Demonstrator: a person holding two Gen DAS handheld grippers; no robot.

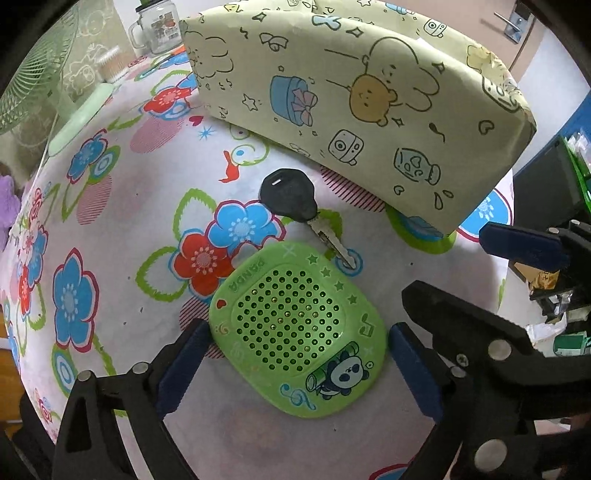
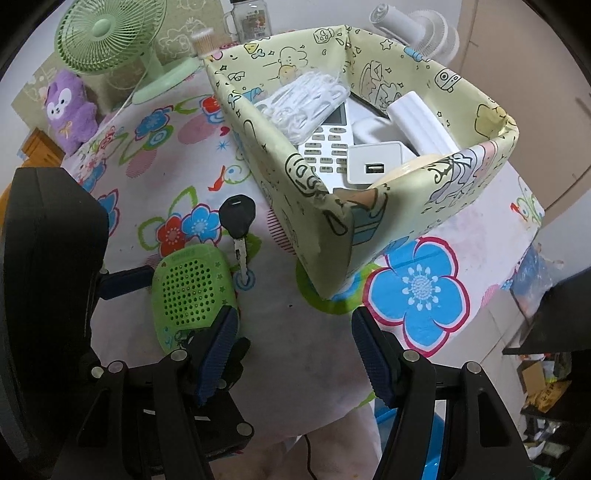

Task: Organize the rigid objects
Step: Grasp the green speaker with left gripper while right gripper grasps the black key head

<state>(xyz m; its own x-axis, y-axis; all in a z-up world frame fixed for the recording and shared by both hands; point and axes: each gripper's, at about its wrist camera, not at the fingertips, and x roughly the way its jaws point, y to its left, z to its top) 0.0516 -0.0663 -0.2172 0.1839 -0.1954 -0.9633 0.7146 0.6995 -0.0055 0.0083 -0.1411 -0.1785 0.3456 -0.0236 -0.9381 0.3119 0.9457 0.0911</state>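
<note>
Green plastic panda case (image 1: 299, 332): flat, rounded-rectangular, perforated with a grid of small holes, printed with stars and a cartoon panda. It lies flat on the flowered tablecloth (image 1: 122, 229), near the table's front edge.

Left gripper (image 1: 297, 363): black frame, ribbed blue pads. Its jaws are spread wide to either side of the case; the left pad sits just at the case's edge, the right pad stands slightly clear. Nothing is clamped.

Key (image 1: 295, 206): black moulded plastic head, bare metal blade. It lies just beyond the case, blade tip close to the case's upper corner, between the case and the box.

Box (image 2: 369, 206): paper-covered, pale yellow with cartoon drawings, open-topped, corners creased and a little torn. Inside: a white remote with grey buttons (image 2: 328, 144), a white USB charger block (image 2: 373, 162), clear-bagged white plastic pieces (image 2: 306, 99).

Right gripper (image 2: 295, 354): jaws parted and empty, over bare cloth in front of the box's near corner.

Far edge: green desk fan (image 2: 107, 37), purple plush toy (image 2: 70, 107), glass mug (image 2: 251, 18).
</note>
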